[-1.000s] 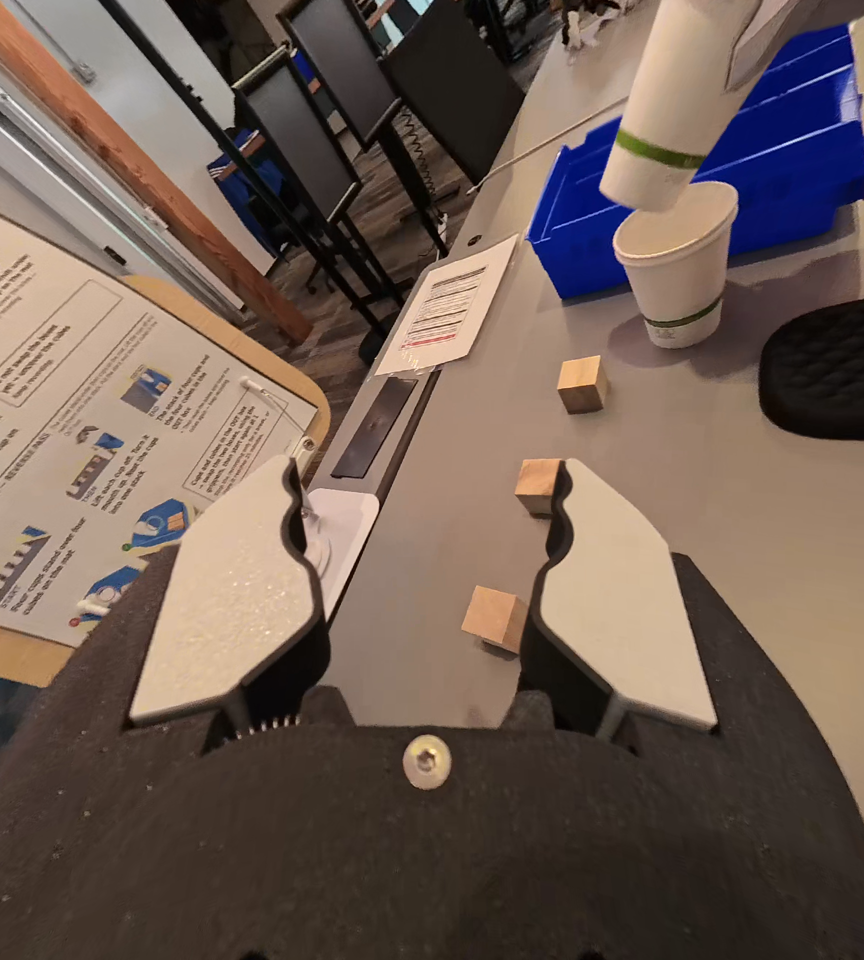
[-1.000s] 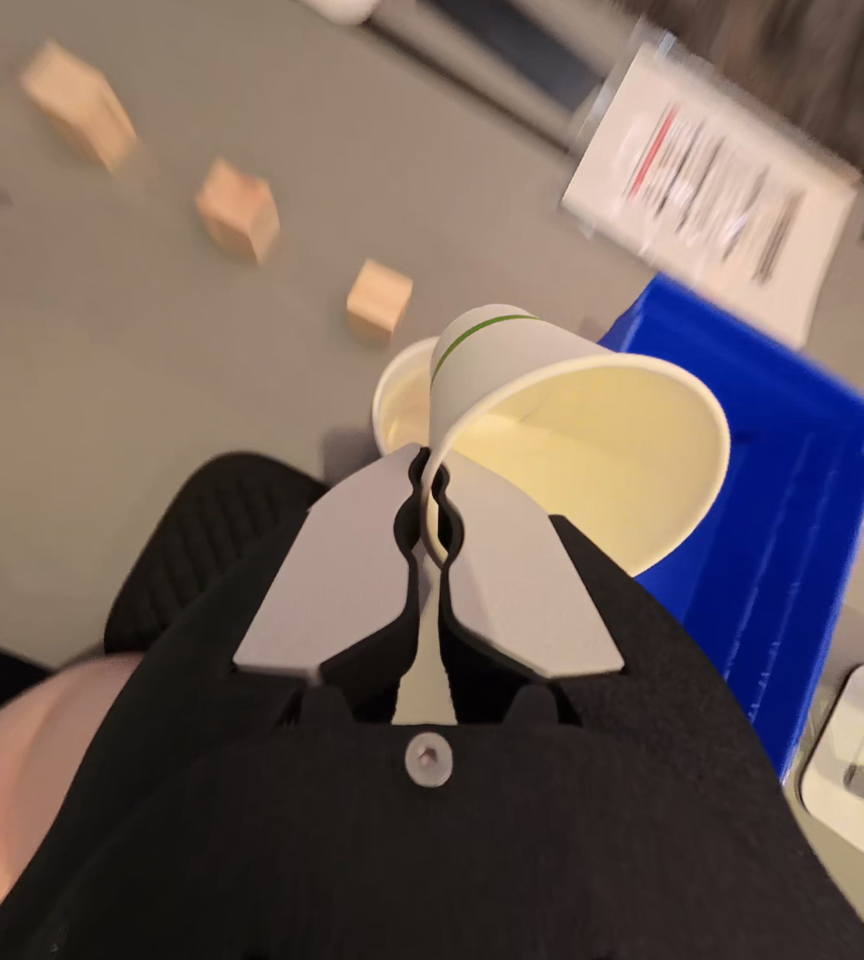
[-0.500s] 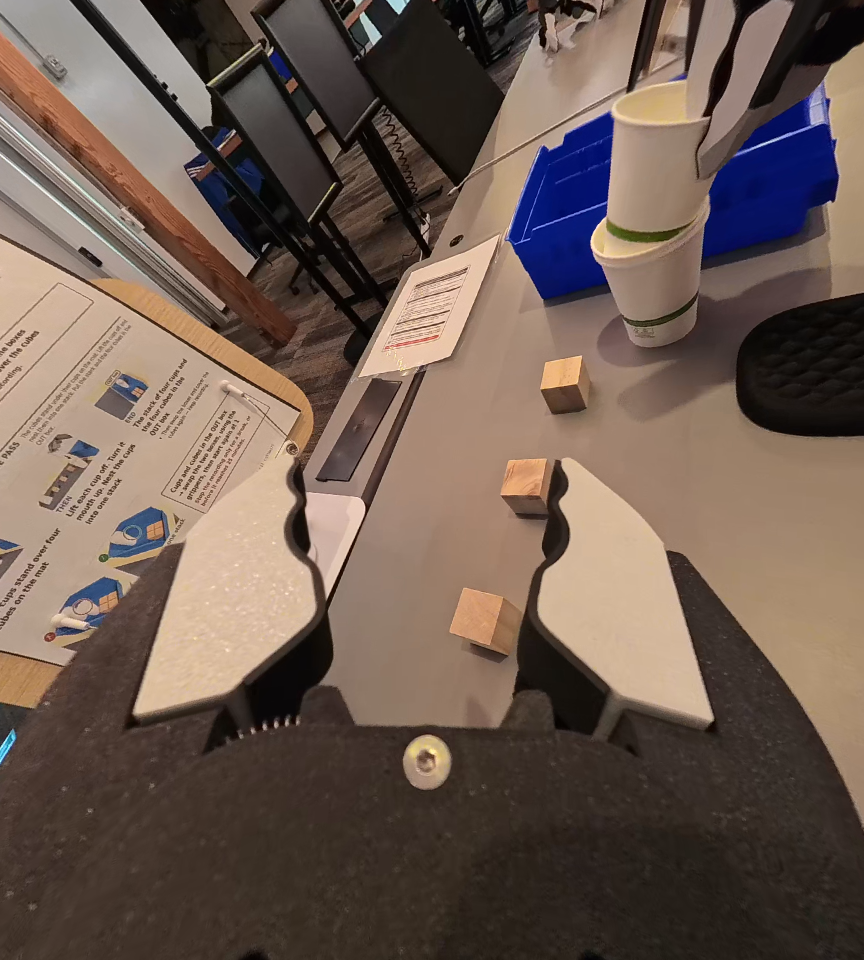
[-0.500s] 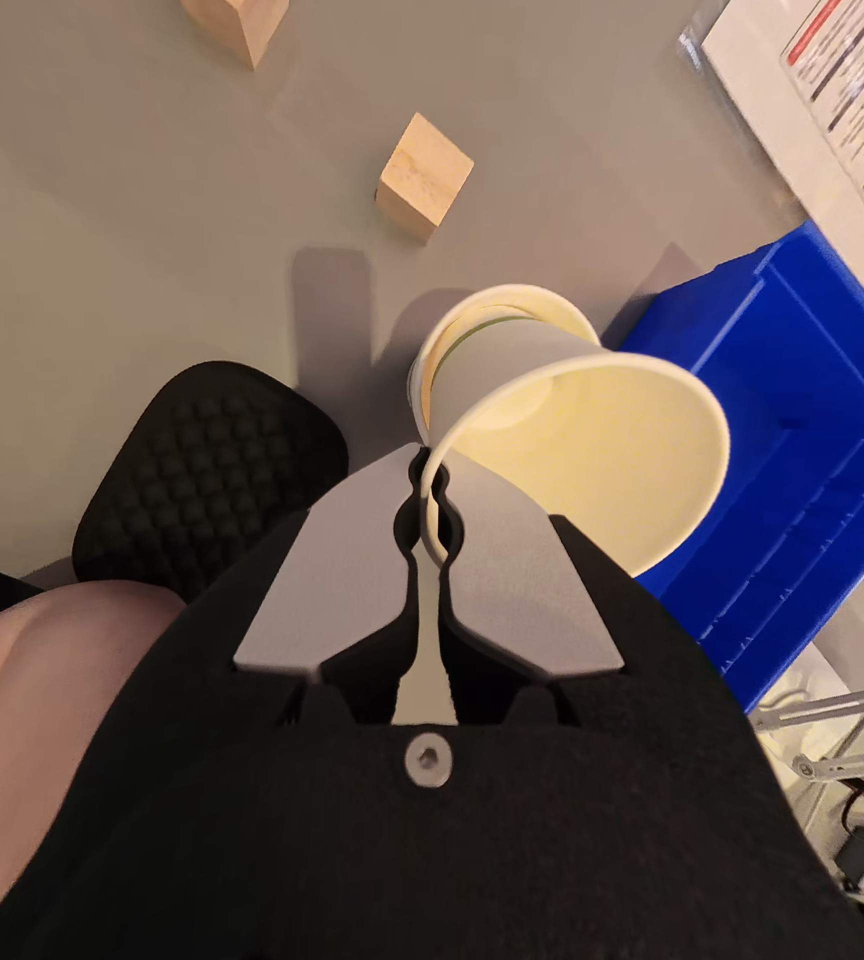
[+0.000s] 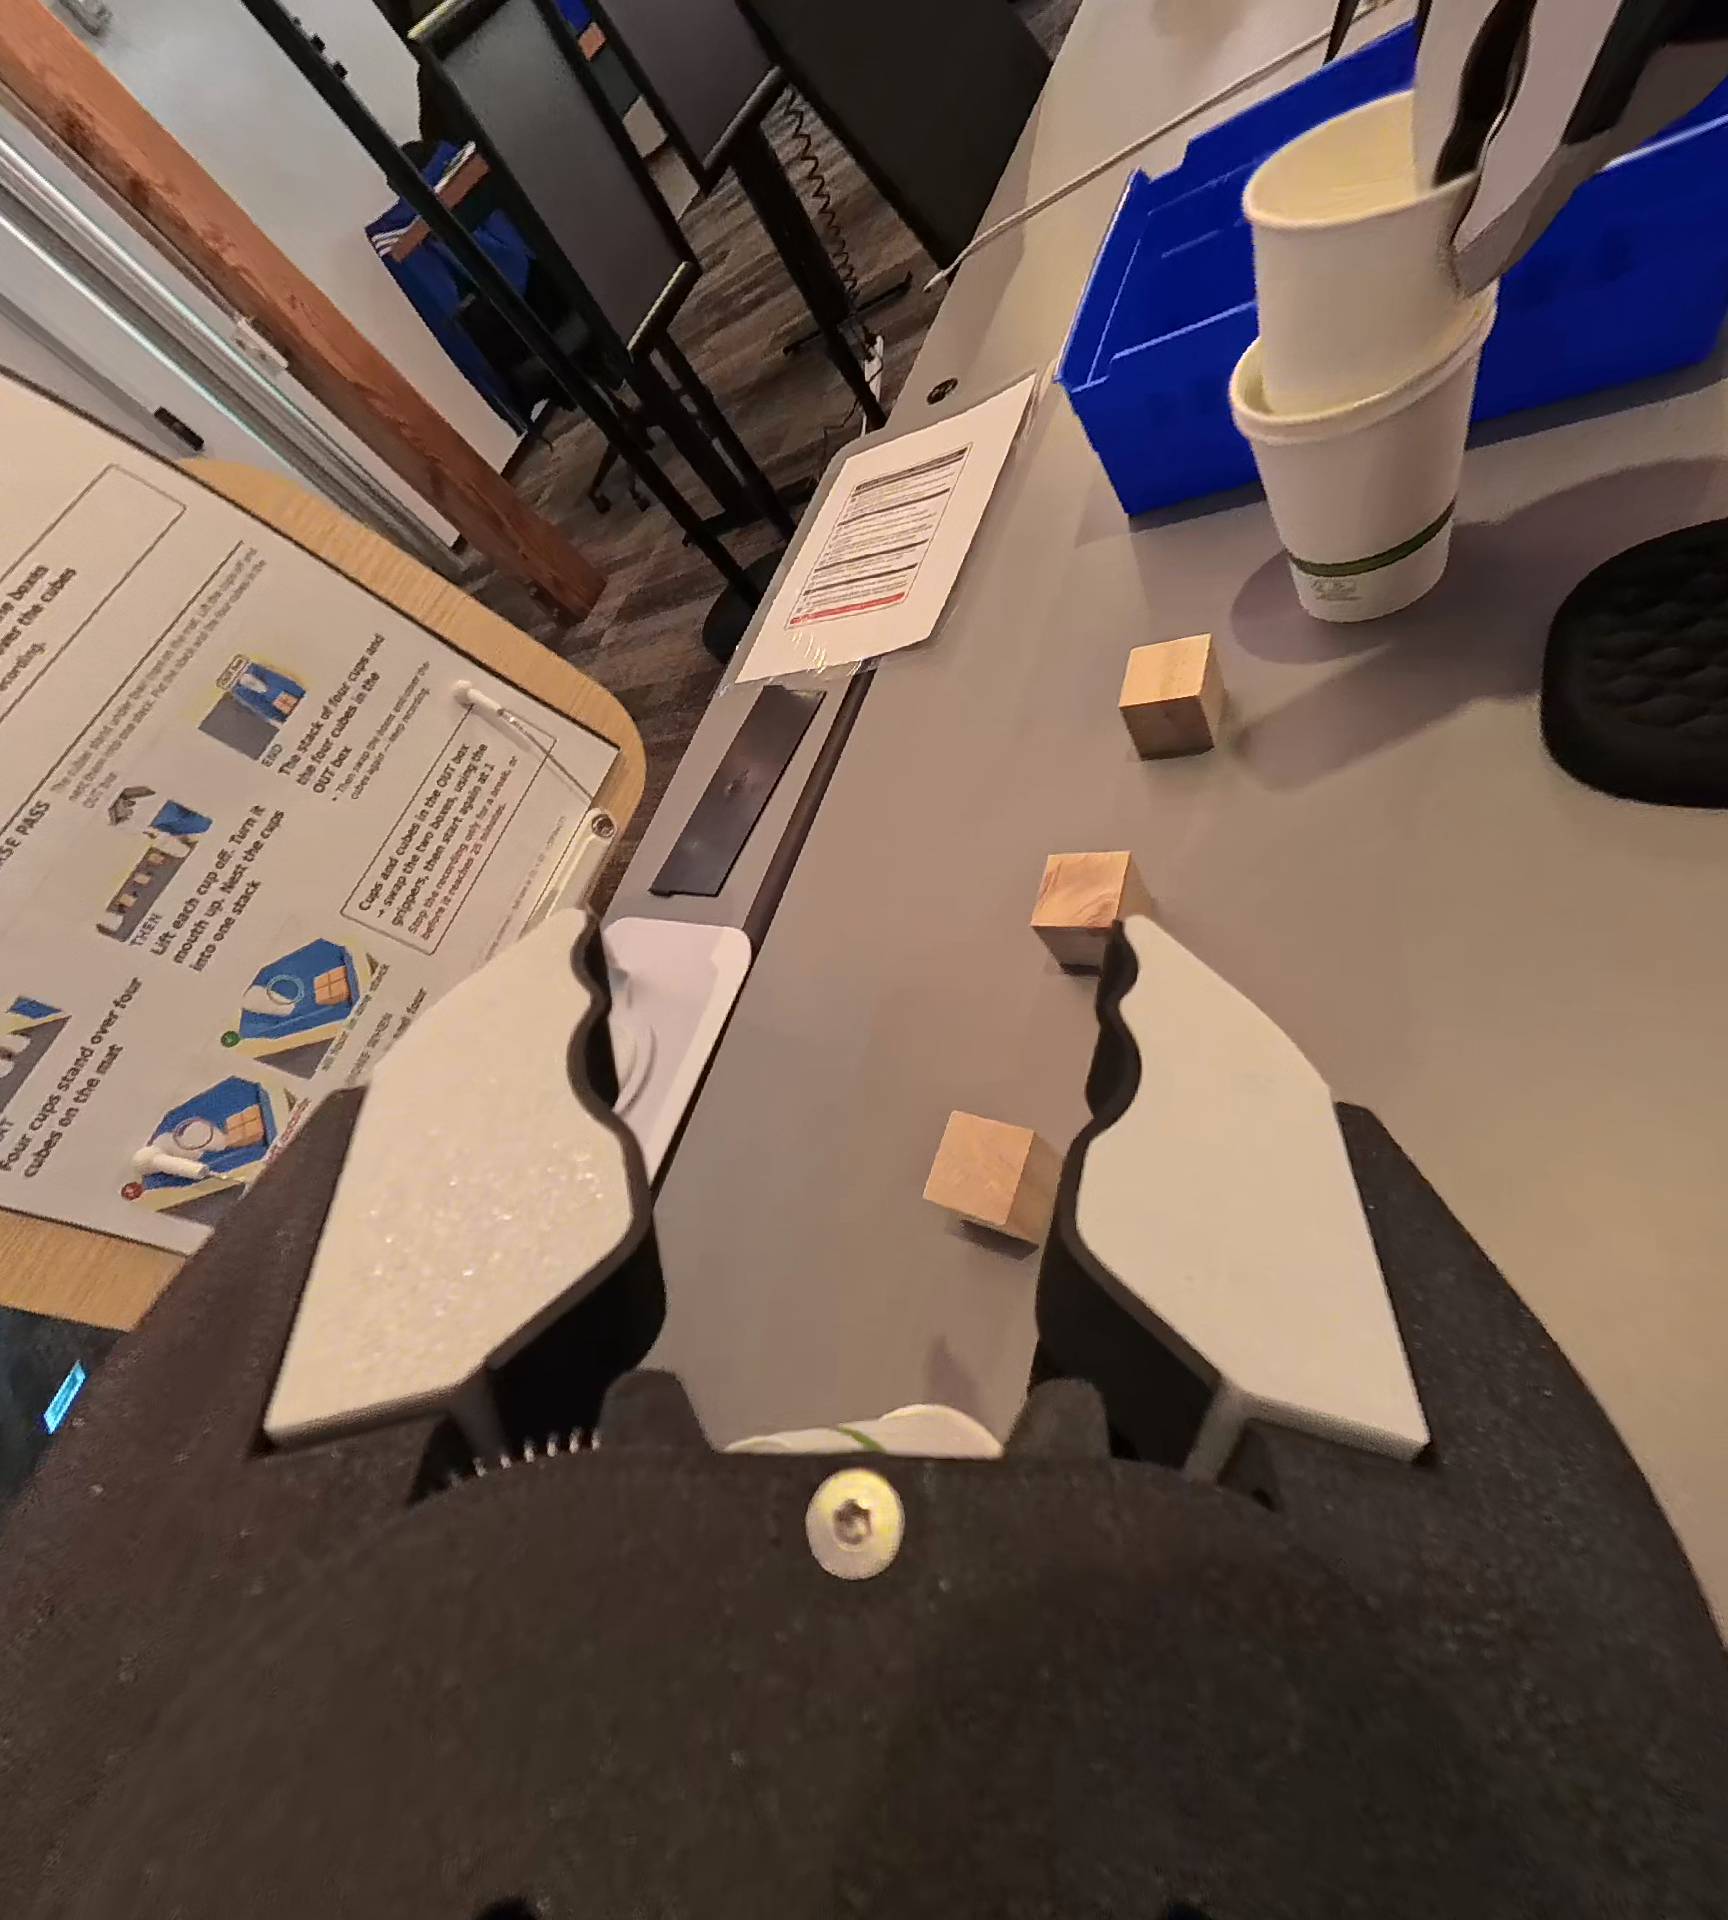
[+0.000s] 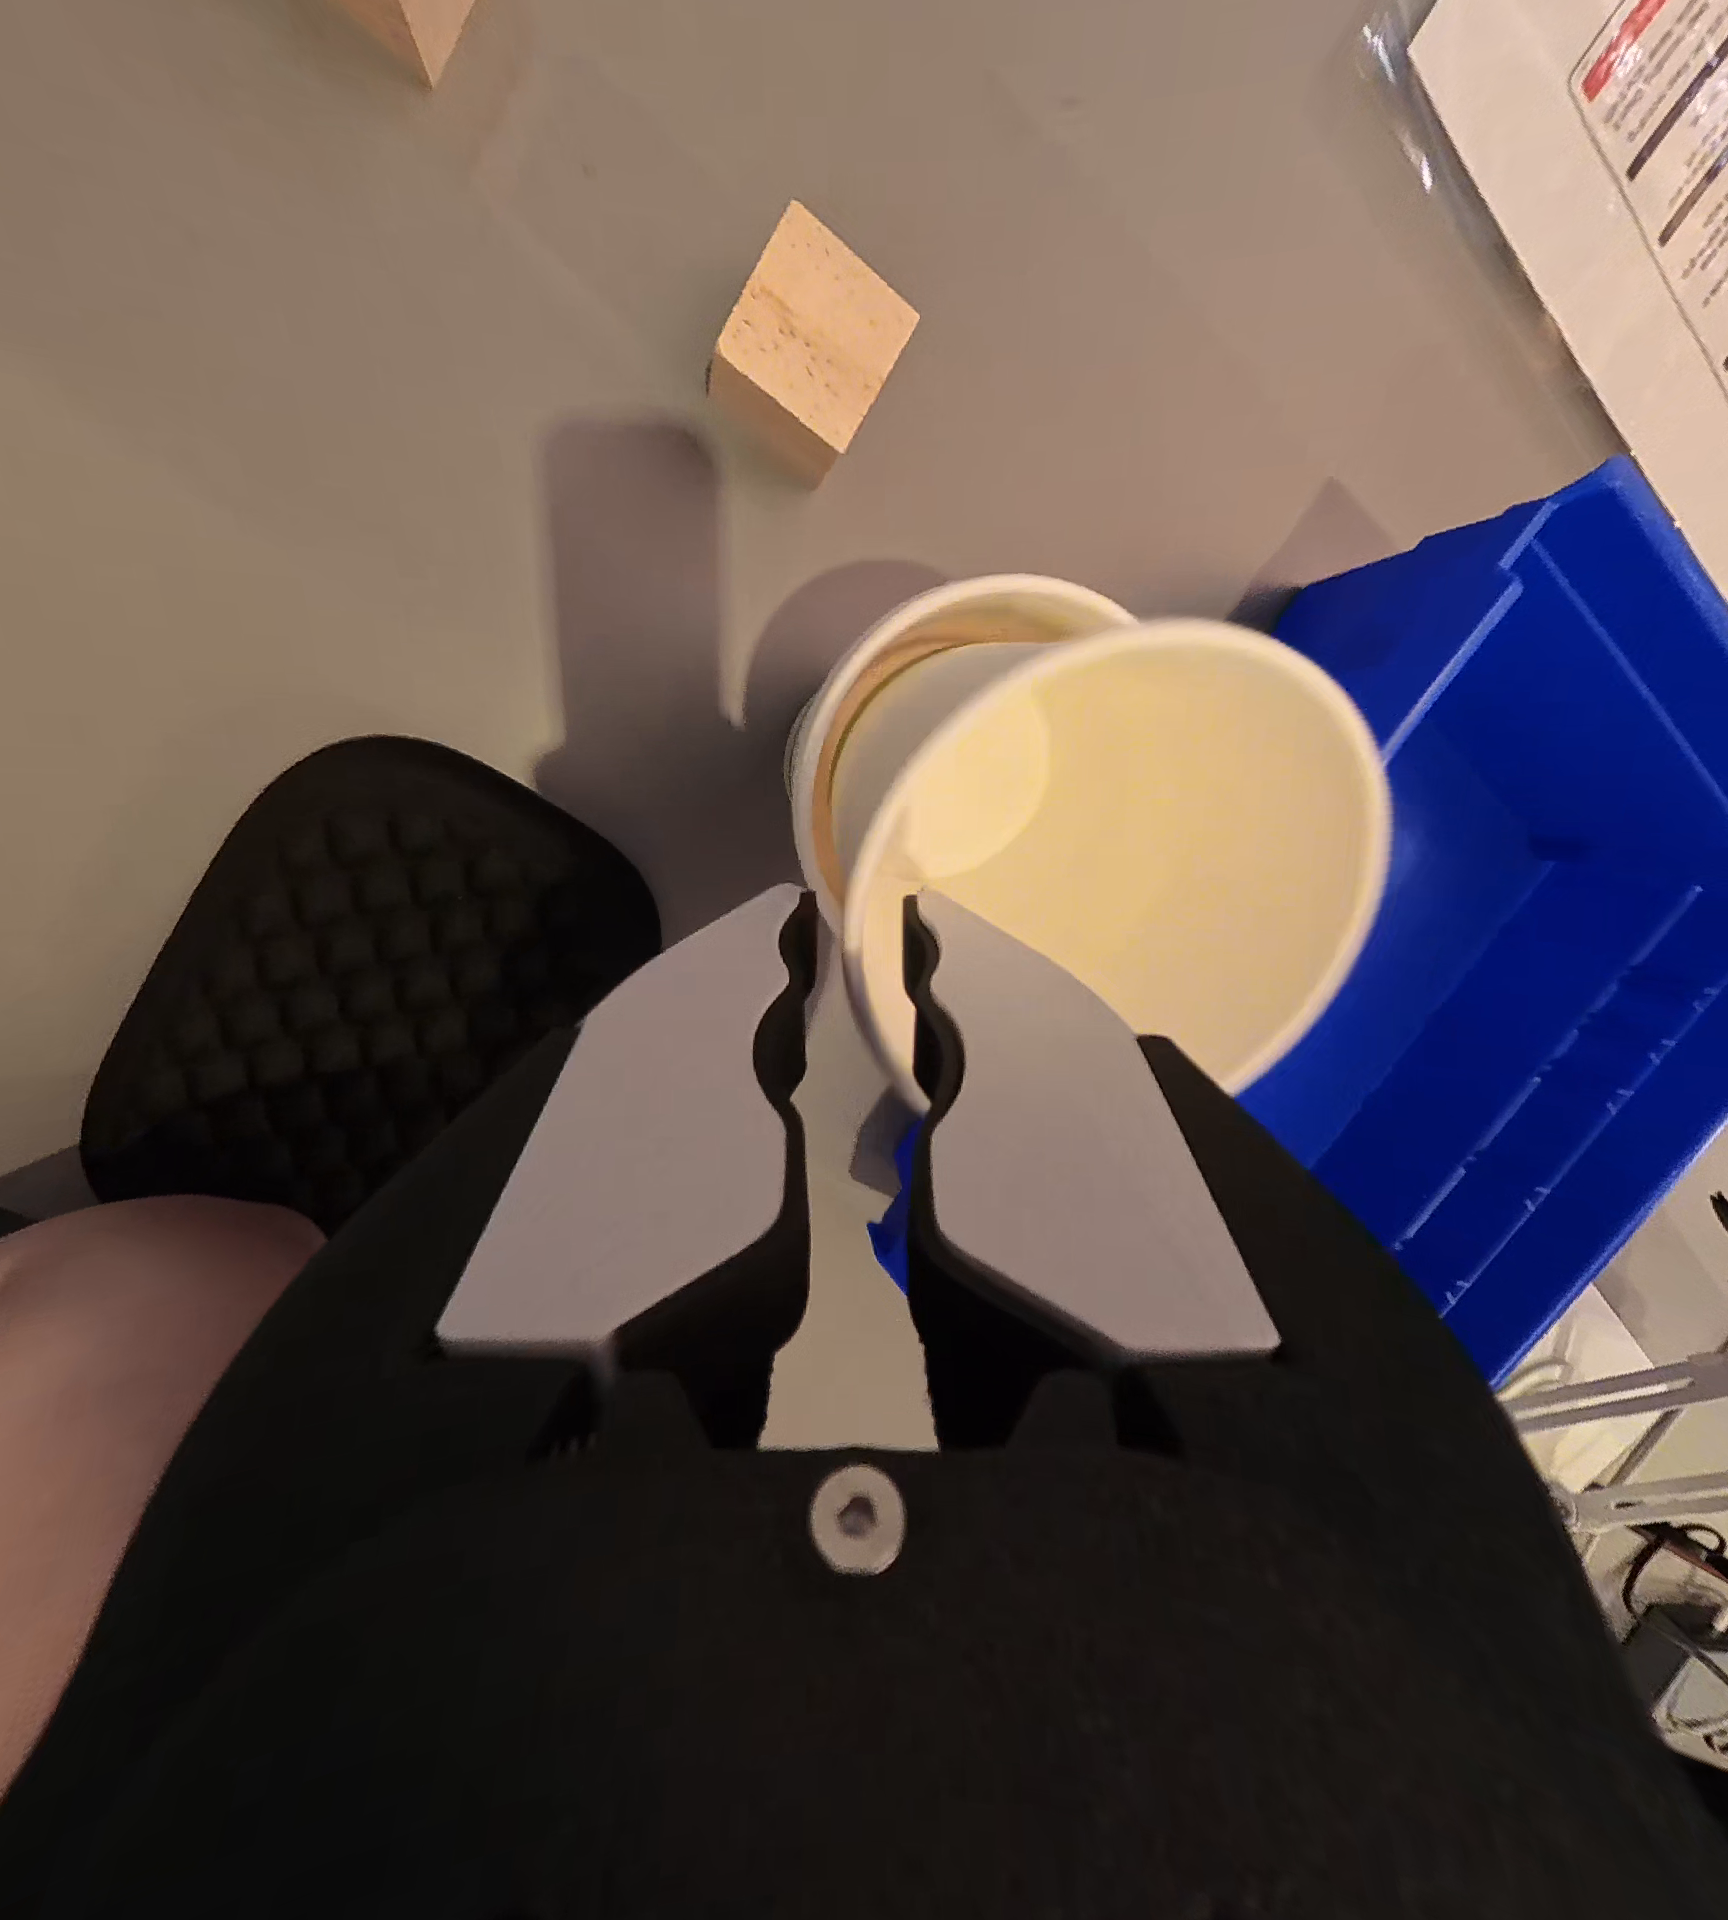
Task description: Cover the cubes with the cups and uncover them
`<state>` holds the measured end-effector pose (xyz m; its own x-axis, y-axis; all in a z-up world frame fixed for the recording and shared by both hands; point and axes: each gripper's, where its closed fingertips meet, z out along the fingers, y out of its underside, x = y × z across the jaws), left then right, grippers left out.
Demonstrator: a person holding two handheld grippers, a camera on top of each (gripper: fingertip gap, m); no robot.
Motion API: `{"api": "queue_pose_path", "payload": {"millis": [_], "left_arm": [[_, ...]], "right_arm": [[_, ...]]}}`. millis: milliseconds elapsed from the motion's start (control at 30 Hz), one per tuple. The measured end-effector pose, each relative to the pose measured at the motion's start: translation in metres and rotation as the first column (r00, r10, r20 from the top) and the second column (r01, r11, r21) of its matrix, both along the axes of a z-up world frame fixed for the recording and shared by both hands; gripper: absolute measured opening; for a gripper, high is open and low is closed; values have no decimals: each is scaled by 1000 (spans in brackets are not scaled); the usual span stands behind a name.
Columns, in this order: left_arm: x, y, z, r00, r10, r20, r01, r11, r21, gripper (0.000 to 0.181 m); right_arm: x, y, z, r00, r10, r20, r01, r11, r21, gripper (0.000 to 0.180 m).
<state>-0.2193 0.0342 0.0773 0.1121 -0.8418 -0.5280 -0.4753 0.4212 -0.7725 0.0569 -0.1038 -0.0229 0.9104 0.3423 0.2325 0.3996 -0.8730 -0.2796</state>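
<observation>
Right gripper [image 6: 855,904] fingers slightly apart around the upper cup's [image 6: 1130,831] rim, frame center, nested in the lower cup [image 5: 1359,499]; left gripper [image 5: 849,997] wide apart, empty, w/ cubes [image 5: 993,1174] lower center; snagged rim could tip the stack.

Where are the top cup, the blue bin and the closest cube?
Top cup [image 5: 1343,281], left wrist view, on its white side wall.
Blue bin [image 5: 1151,343], left wrist view, on its near left wall.
Closest cube [image 5: 990,1174], left wrist view, on its top face.
</observation>
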Motion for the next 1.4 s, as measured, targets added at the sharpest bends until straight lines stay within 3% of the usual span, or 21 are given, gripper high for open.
{"api": "queue_pose_path", "payload": {"millis": [33,167,300,500,633,867,1400], "left_arm": [[-1,2,0,1000,5,1,-5,1000,-1,89],[-8,6,2,1000,23,4,-23,1000,-4,89],[-41,33,-20,978,148,-147,-143,989,48,82],[-95,65,-82,856,273,-440,-341,937,-81,93],[-110,82,-110,761,329,-559,-440,895,-73,98],[-107,97,-137,755,298,-584,-500,838,-219,105],[-112,111,-163,707,295,-643,-556,793,-248,99]], "right_arm": [[-1,1,3,1000,9,2,-9,1000,19,15],[-3,4,13,999,26,29,-28,997,76,16],[-10,9,32,994,72,77,-85,980,178,19],[-33,14,47,979,173,106,-194,948,253,19],[-38,18,45,973,200,115,-222,946,235,19],[-37,20,40,973,202,112,-222,952,210,19],[-41,18,32,968,224,113,-241,957,164,18]]}}
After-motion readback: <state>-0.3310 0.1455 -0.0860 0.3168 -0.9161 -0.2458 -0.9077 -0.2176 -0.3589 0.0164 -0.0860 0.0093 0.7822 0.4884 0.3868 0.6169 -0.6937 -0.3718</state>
